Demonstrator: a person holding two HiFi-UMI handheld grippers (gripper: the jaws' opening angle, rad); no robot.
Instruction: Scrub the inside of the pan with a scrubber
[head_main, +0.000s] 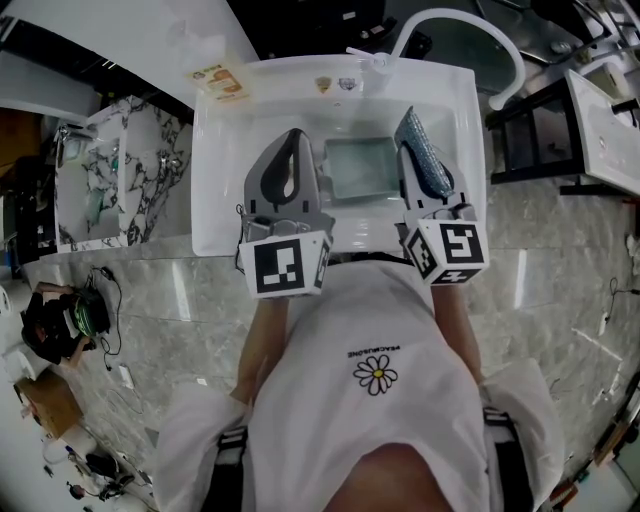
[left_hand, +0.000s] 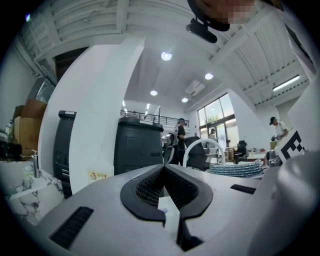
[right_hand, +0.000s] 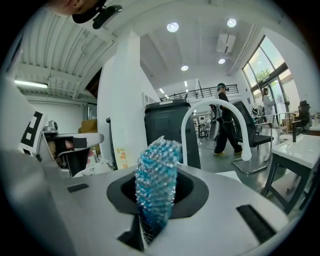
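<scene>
A rectangular pan (head_main: 360, 168) lies in the white sink (head_main: 215, 150), seen only in the head view. My left gripper (head_main: 295, 135) is held over the sink's near left part, beside the pan. Its jaws are shut with nothing held, and in its own view the left gripper (left_hand: 164, 167) points up at the room. My right gripper (head_main: 412, 135) hangs over the pan's right side, shut on a sparkly blue scrubber (head_main: 425, 155). In the right gripper view the scrubber (right_hand: 157, 175) stands upright out of the right gripper (right_hand: 156, 192) and hides the fingertips.
A white arched faucet (head_main: 470, 30) rises from the sink's back right corner. Stickers (head_main: 220, 80) lie on the back left rim. A marbled basin (head_main: 110, 180) stands to the left and a dark-framed table (head_main: 590, 130) to the right. People (right_hand: 225, 120) move in the room behind.
</scene>
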